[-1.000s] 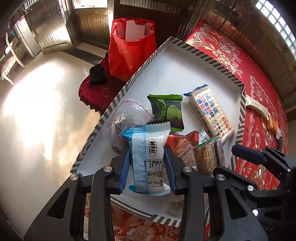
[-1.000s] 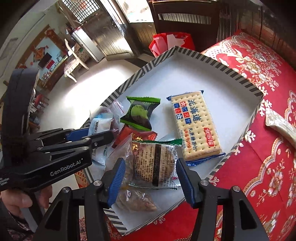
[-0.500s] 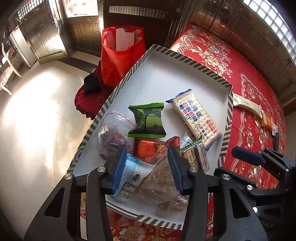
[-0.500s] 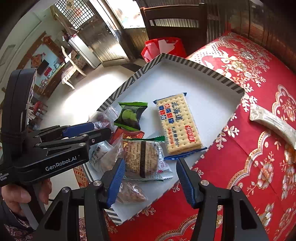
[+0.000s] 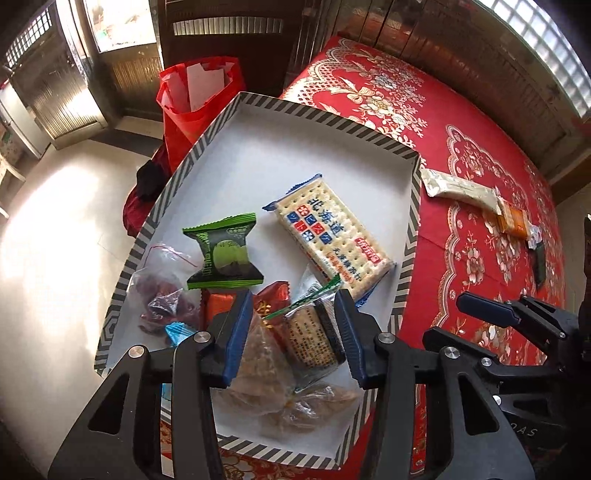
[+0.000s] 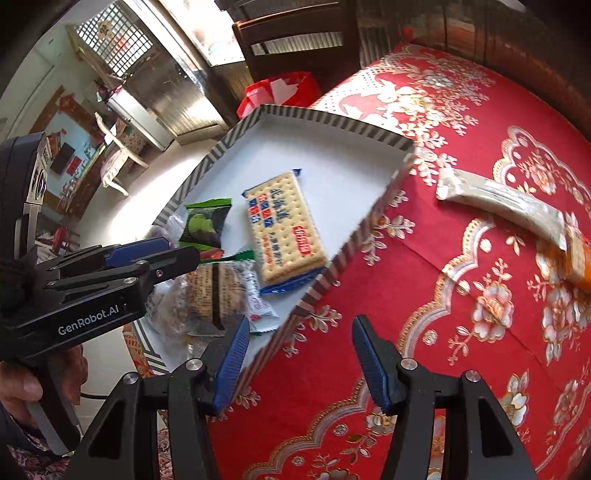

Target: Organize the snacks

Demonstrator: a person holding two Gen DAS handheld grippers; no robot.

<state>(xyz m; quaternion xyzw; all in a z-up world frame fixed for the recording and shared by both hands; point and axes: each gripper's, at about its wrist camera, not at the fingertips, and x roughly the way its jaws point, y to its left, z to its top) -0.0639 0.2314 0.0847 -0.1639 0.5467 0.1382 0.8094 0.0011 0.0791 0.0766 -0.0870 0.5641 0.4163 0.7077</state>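
inside, the striped box [image 5: 413, 206] holds a cracker pack [image 5: 332, 236] and other snacks.

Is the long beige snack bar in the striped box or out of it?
Out: the bar lies on the red cloth, beyond the box wall.

A red cloth with gold and white flowers [image 5: 472, 155] covers the surface. Beyond its far left edge stands a red bag [image 5: 192, 110] with white paper inside, and a dark heap [image 5: 147, 181] lies at its foot. A dark wooden chair [image 6: 295, 33] stands behind. The pale floor [image 5: 55, 229] gleams with sunlight; metal-grilled doors [image 5: 55, 92] close the far left.
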